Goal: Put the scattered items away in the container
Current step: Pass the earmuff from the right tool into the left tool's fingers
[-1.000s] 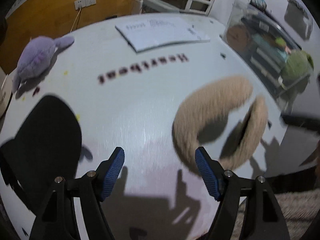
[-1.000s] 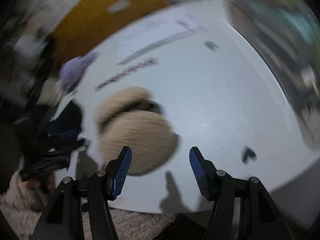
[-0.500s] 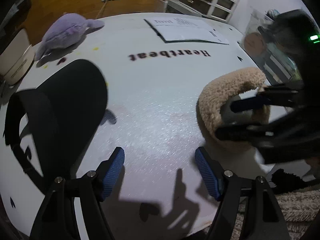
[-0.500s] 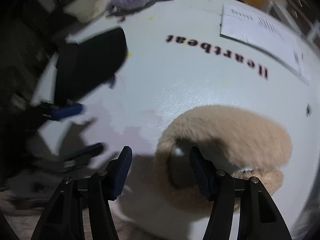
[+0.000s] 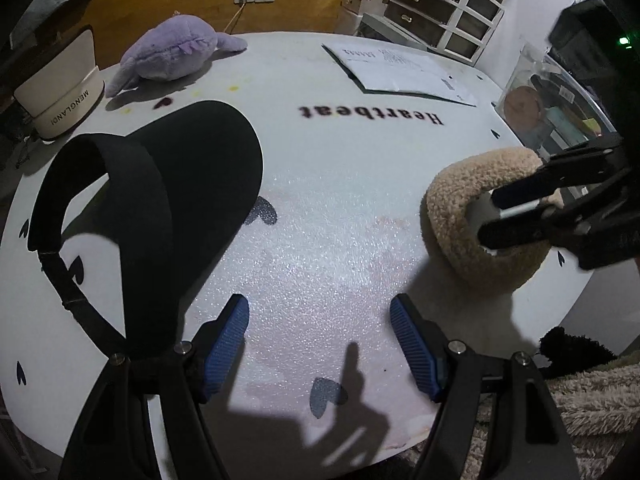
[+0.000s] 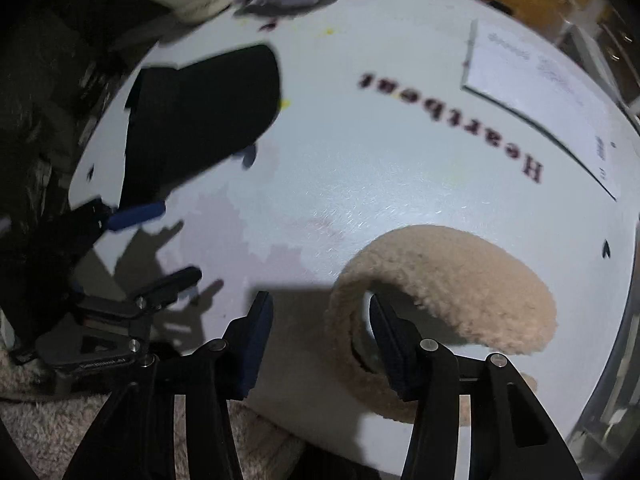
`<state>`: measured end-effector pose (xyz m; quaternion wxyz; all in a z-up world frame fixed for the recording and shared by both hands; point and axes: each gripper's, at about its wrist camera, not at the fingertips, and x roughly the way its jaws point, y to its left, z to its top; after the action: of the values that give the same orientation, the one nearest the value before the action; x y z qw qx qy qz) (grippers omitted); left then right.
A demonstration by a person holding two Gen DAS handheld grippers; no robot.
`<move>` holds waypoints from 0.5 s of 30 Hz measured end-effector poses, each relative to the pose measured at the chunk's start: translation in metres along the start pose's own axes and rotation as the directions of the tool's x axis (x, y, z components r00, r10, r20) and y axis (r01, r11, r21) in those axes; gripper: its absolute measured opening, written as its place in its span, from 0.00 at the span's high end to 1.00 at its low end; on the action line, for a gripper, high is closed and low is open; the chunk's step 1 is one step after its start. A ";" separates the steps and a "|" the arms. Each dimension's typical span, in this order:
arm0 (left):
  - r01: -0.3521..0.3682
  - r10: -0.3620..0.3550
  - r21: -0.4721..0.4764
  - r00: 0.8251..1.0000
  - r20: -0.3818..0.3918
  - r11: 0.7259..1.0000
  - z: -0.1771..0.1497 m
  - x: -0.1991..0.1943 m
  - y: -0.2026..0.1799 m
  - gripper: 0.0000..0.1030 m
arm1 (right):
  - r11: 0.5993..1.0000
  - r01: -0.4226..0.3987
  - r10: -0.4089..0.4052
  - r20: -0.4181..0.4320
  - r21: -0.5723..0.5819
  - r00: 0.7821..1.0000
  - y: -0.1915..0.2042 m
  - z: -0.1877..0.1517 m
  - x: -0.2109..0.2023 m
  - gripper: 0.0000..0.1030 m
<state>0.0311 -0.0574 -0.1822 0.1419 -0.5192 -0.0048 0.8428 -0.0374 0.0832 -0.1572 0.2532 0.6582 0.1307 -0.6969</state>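
A beige fuzzy earmuff band [image 5: 452,208] lies at the right edge of the round white table [image 5: 340,184]; it also shows in the right wrist view [image 6: 452,272]. My right gripper [image 6: 320,320] is open, one finger inside the band's loop, the other outside its left end; it shows from the side in the left wrist view [image 5: 520,216]. A black sun visor [image 5: 160,184] lies at the left, also in the right wrist view [image 6: 192,120]. My left gripper [image 5: 320,336] is open and empty over the table's near edge, beside the visor.
A purple plush whale [image 5: 176,54] lies at the far left. A white MENGLAND tub [image 5: 60,92] stands at the left edge. An open booklet [image 5: 400,68] lies at the back right. A clear storage bin [image 5: 560,104] stands beyond the right edge.
My right gripper has moved in onto the earmuff band, its finger now inside the loop. My left gripper has swung left, bringing the visor closer.
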 end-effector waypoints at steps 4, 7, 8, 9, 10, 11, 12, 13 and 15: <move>0.001 -0.001 -0.009 1.000 0.011 1.000 -0.002 -0.003 0.000 0.29 | 0.999 0.045 -0.043 -0.120 0.013 0.992 -0.002 0.008 0.041 0.63; 0.005 -0.005 -0.012 1.000 0.015 1.000 -0.004 -0.004 0.000 0.29 | 0.998 0.031 -0.023 -0.147 0.057 0.989 -0.013 0.010 0.065 0.74; 0.007 -0.007 -0.012 1.000 0.014 1.000 -0.004 -0.004 0.000 0.29 | 0.997 0.018 -0.009 -0.135 0.071 0.991 -0.016 0.010 0.067 0.78; 0.011 -0.011 -0.011 1.000 0.014 1.000 -0.004 -0.003 0.000 0.29 | 0.996 0.004 0.006 -0.122 0.085 0.993 -0.019 0.010 0.069 0.80; 0.016 -0.016 -0.010 1.000 0.013 1.000 -0.003 -0.003 -0.001 0.29 | 0.995 -0.019 0.030 -0.105 0.100 0.994 -0.022 0.010 0.067 0.81; 0.020 -0.020 -0.008 1.000 0.013 1.000 -0.002 -0.003 -0.001 0.29 | 0.989 -0.060 0.071 -0.079 0.132 0.994 -0.028 0.010 0.063 0.82; 0.026 -0.026 -0.006 1.000 0.015 1.000 0.000 -0.003 -0.002 0.29 | 0.981 -0.101 0.111 -0.052 0.163 0.992 -0.034 0.009 0.059 0.82; 0.036 -0.036 -0.002 0.999 0.020 0.999 0.002 -0.004 -0.003 0.29 | 0.970 -0.146 0.153 -0.022 0.194 0.988 -0.040 0.008 0.054 0.83; 0.069 -0.069 0.010 0.997 0.037 0.998 0.008 -0.007 -0.007 0.29 | 0.921 -0.274 0.267 0.064 0.278 0.962 -0.058 0.008 0.039 0.83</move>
<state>0.0287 -0.0507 -0.1716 0.1730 -0.5022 -0.0218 0.8470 -0.0742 0.1204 -0.2039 0.2514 0.6907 -0.0658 -0.6748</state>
